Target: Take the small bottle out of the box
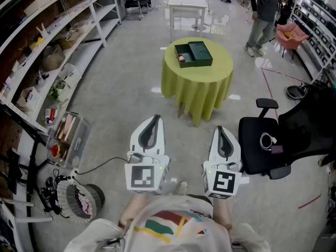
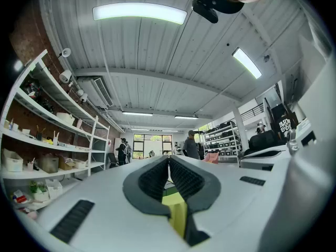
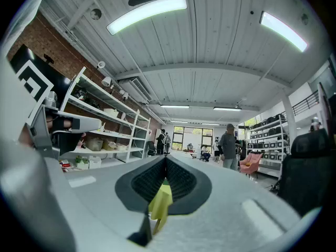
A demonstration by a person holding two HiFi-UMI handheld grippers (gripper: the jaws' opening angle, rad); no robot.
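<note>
A dark green open box lies on a round table with a yellow-green cloth, far ahead in the head view. A small bottle lies inside the box at its left side. My left gripper and right gripper are held close to my body, well short of the table, both pointing toward it. Both are shut with nothing between the jaws. In the left gripper view the shut left gripper shows a strip of the yellow-green cloth through the gap; the right gripper is shut in its own view too.
White shelving full of boxes runs along the left. A black office chair stands right of my right gripper. A basket and cables lie on the floor at lower left. A person stands beyond the table, near a white table.
</note>
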